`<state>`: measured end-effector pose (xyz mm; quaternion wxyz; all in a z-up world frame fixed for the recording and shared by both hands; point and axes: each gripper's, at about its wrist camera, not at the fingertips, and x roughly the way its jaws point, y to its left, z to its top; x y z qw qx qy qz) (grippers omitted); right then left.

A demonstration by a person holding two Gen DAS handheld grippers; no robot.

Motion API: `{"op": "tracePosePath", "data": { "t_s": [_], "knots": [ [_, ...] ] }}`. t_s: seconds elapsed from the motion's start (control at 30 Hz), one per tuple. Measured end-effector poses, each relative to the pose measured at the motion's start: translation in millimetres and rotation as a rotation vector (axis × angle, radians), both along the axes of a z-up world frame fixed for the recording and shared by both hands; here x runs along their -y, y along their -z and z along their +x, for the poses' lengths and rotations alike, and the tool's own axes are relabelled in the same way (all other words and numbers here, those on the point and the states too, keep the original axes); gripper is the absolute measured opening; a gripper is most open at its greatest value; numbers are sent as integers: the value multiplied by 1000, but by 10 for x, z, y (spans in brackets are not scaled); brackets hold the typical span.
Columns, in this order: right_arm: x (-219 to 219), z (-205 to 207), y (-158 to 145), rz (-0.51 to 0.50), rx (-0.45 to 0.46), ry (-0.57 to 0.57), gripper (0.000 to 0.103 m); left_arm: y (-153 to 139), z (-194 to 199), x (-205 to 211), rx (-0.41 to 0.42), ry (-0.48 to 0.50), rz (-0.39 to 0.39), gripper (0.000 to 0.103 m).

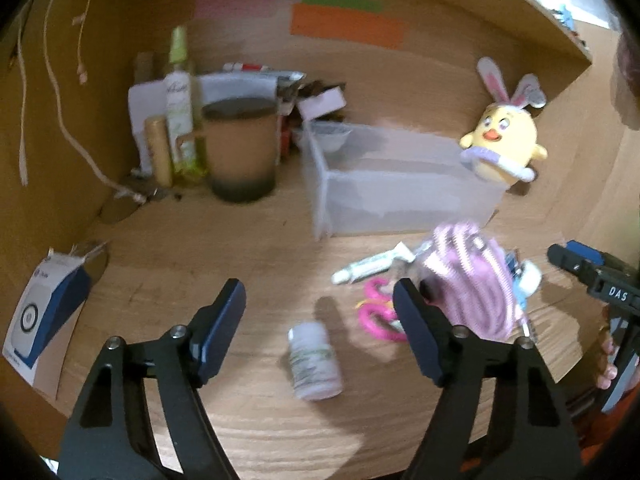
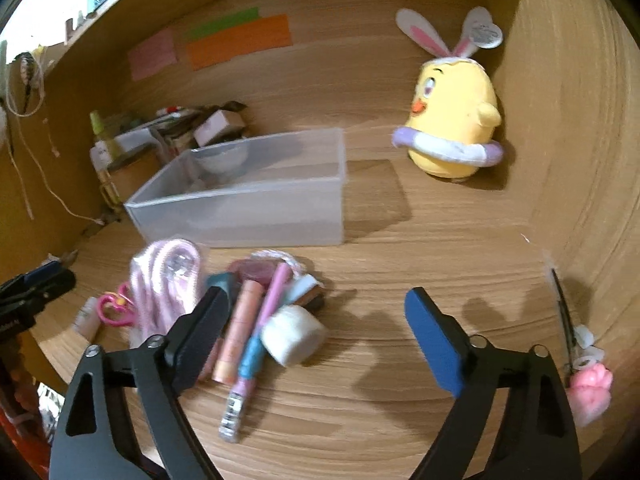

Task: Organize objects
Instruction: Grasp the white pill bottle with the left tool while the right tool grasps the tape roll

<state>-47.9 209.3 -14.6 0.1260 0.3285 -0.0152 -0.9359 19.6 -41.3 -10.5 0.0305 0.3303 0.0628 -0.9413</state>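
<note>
Translucent plastic, that bin (image 2: 256,196), is the biggest thing on the wooden surface (image 2: 400,280) and, I'd judge, where the loose bits belong. Everything worth grabbing lies just in front of the bin's near wall: a coiled pink cord (image 2: 164,280), a pile of tubes and pens (image 2: 256,320) with a white roll (image 2: 294,336) at its near edge, pink scissors (image 1: 378,312), and off to the pile's left a small white bottle (image 1: 316,360) tipped on its side.

Left gripper (image 1: 320,320) has its jaws wide, holding nothing, and the bottle sits right between them, its long axis running roughly along the fingers (so a straight push forward would straddle it). Right gripper (image 2: 316,324) is equally wide and empty; the pile lies toward its left finger (image 2: 200,332), pens pointing away toward the bin.
</note>
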Motion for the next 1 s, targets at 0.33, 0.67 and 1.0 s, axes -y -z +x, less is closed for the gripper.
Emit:
{"op": "tracePosePath", "data": {
  "t_s": [0.33, 0.67, 1.0],
  "knots": [
    [6, -104, 277, 17, 88, -19, 66, 416, -42, 79, 140, -25, 35, 56],
    [95, -210, 348, -43, 125, -85, 53, 458, -22, 86, 124, -26, 22, 29],
    [38, -159, 231, -32, 90, -69, 38, 196, -124, 159, 50, -26, 33, 29]
  ]
}}
